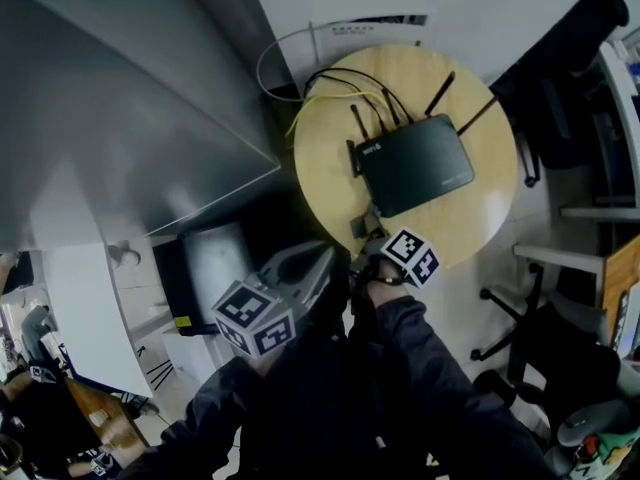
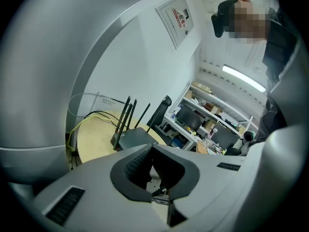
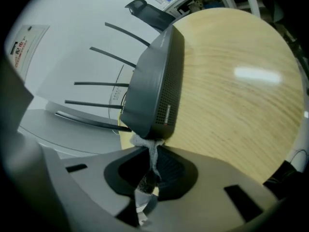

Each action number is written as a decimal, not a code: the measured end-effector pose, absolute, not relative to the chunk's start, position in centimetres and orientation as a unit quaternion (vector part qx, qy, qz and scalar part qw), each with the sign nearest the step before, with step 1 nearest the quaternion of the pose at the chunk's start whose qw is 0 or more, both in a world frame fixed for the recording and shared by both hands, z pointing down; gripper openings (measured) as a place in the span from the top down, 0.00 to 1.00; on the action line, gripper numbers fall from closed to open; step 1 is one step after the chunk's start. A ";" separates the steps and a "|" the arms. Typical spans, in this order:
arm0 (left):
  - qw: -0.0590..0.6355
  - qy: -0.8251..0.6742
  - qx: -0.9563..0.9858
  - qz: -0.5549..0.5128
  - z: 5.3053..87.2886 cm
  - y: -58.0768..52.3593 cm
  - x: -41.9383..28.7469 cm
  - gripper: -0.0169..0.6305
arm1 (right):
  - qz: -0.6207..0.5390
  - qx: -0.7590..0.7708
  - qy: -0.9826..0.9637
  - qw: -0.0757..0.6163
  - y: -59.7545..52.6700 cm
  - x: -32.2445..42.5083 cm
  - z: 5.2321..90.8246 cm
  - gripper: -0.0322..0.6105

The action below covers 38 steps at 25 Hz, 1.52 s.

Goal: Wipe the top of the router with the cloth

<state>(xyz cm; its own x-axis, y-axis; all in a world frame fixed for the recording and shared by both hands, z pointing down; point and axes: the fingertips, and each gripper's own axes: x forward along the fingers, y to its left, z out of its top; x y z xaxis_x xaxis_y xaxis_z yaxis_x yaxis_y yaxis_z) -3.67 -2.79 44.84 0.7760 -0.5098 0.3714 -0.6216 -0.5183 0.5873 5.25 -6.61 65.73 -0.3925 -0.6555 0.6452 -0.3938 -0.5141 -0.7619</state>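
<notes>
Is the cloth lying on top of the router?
No, the cloth is pinched in the right claw, bunched at the router's near corner.

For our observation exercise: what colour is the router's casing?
Black, or very dark grey; the router shows best in the head view.

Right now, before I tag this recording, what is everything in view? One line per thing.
Table: one, light wood, round, centre of the head view.
Router: one, black with four antennas, on the table.
Cables: several, black and yellow, behind the router.
Cloth: one, pale grey, at the router's near corner.
Wall notice: one, white, above the table.
Chair: one, black, right of the table.
Sleeve: one, dark, bottom of the head view.
Left gripper: grey, fingers together, empty, short of the table.
Right gripper: grey, fingers pinching the cloth.
</notes>
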 end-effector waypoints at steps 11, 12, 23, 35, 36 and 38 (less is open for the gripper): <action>0.366 -0.332 0.867 0.067 44.9 -3.1 -2.7 0.98 | -0.603 -0.401 0.677 -0.132 -5.0 7.0 65.3 0.84; 0.366 -0.333 0.867 0.067 44.9 -3.1 -2.7 0.98 | -0.594 -0.387 0.690 -0.149 -5.0 7.0 65.3 0.84; 0.366 -0.336 0.865 0.068 44.9 -3.7 -1.6 0.98 | -0.502 -0.288 0.764 -0.286 -5.1 8.2 65.5 0.84; 0.368 -0.329 0.867 0.067 45.0 -4.7 0.6 0.98 | -0.482 -0.298 0.756 -0.327 -8.5 17.5 66.5 0.84; 0.368 -0.328 0.867 0.068 45.0 -4.7 0.7 0.98 | -0.479 -0.300 0.756 -0.330 -8.8 18.3 66.4 0.84; 0.368 -0.328 0.867 0.070 45.0 -4.7 0.9 0.98 | -0.476 -0.305 0.754 -0.335 -9.4 20.2 66.4 0.84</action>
